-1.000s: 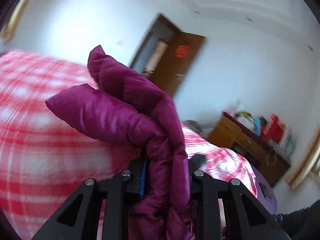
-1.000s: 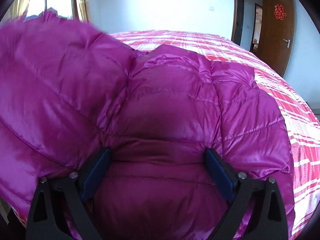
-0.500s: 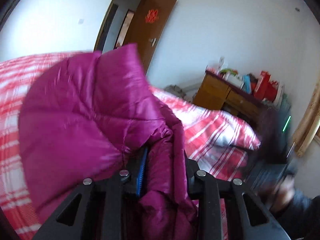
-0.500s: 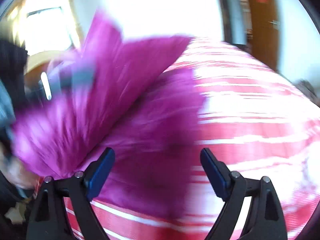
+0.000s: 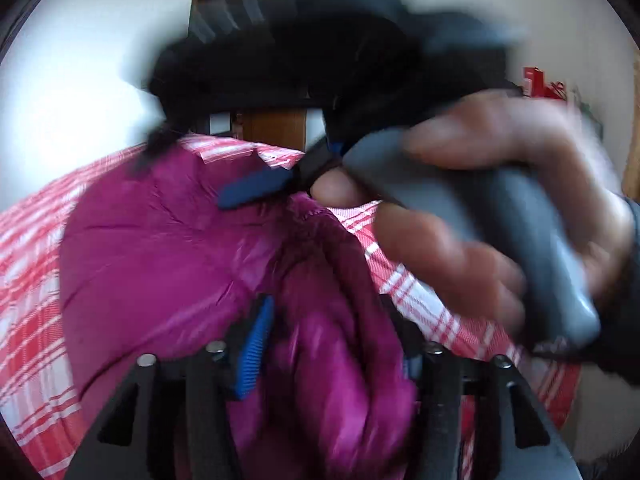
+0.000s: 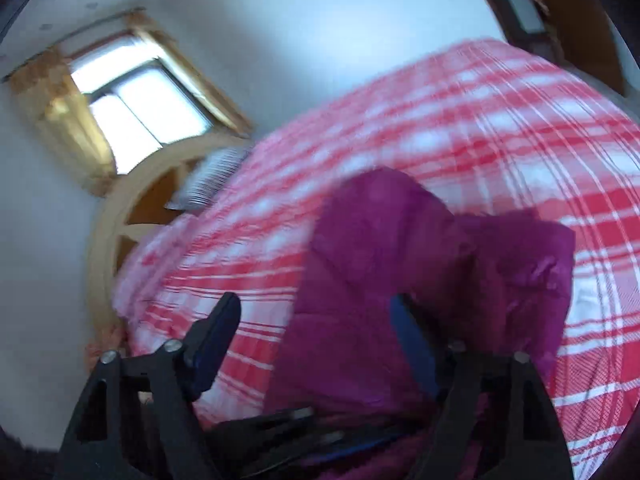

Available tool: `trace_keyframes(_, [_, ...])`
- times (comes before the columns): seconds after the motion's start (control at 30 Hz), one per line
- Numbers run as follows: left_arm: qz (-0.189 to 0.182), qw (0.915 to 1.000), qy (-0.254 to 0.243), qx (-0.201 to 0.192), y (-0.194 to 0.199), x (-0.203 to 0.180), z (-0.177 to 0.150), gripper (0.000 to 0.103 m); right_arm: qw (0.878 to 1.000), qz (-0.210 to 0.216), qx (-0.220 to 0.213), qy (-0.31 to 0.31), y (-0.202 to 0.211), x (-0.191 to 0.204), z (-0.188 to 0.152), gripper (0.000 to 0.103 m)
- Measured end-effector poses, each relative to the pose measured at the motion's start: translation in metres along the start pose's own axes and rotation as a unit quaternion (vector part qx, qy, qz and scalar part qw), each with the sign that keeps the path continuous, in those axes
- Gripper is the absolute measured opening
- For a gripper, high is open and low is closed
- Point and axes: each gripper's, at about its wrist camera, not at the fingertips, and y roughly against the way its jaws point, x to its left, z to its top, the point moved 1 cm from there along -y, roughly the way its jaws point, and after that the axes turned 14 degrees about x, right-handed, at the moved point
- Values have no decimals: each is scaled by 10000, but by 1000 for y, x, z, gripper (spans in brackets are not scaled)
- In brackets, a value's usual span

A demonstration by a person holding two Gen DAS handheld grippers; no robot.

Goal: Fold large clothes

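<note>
The magenta puffer jacket (image 5: 168, 264) lies bunched on the bed. My left gripper (image 5: 332, 344) holds a thick fold of it between its jaws. The jaws are opening, and a dark gap shows beside the left blue pad (image 5: 256, 344). A hand (image 5: 480, 220) carries my right gripper across the top of the left wrist view, blurred, with one blue pad (image 5: 256, 192) just above the jacket. In the right wrist view my right gripper (image 6: 316, 340) is above the jacket (image 6: 400, 264), jaws wide but closing. Nothing is pinched between them.
The bed has a red and white plaid cover (image 6: 500, 120). A wooden headboard (image 6: 108, 248), a grey pillow (image 6: 208, 180) and a window (image 6: 136, 112) with gold curtains are at its far end. A brown door (image 5: 276, 126) and red bags (image 5: 544, 84) stand by the walls.
My left gripper brought the jacket fold down onto the bed and its jaws widened. My right gripper left the jacket, rose and rolled, and now passes in front of the left camera.
</note>
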Motion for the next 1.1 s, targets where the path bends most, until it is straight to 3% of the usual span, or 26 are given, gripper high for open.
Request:
trace_keyframes(0.07, [101, 9999, -36, -29, 18, 5, -14, 57, 9991, -25, 68, -422, -3, -27, 2, 75])
trace_keyframes(0.13, [9, 9999, -1, -160, 39, 15, -26, 64, 9981, -214, 83, -578, 2, -43, 0, 75])
trace_keyframes(0.2, [109, 9990, 116, -417, 61, 31, -34, 82, 9974, -434, 148, -563, 6, -48, -8, 76])
trace_keyframes(0.3, [101, 9956, 351, -858, 83, 53, -40, 84, 9944, -918, 190, -482, 6, -43, -6, 76])
trace_keyframes(0.43, [-10, 9837, 1374, -1158, 82, 99, -42, 85, 9917, -1198, 267, -384, -1, -37, -3, 76])
trace_keyframes(0.53, [169, 9749, 2003, -953, 55, 115, -44, 86, 9889, -1418, 351, -265, -5, -35, -6, 76])
trace_keyframes(0.63, [476, 9738, 2155, -544, 23, 108, -41, 86, 9836, -1677, 104, -663, 9, -34, -7, 77])
trace_keyframes(0.73, [636, 9730, 2160, -513, 12, 94, -34, 86, 9818, -1390, -507, -1193, 40, -9, -3, 79])
trace_keyframes(0.8, [704, 9736, 2113, -490, 11, 87, -31, 86, 9814, -1138, -947, -1221, 54, 17, 1, 88])
trace_keyframes(0.9, [777, 9744, 2065, -443, 9, 83, -27, 87, 9820, -332, -1425, -1198, 48, 46, 5, 90])
trace_keyframes(1.0, [679, 9757, 2039, -427, 18, 93, -29, 87, 9741, 264, -1770, -1380, 25, 40, 8, 90])
trace_keyframes(1.1, [904, 9715, 2127, -533, 33, 111, -29, 87, 9660, 82, -2042, -1581, 7, 9, 8, 91])
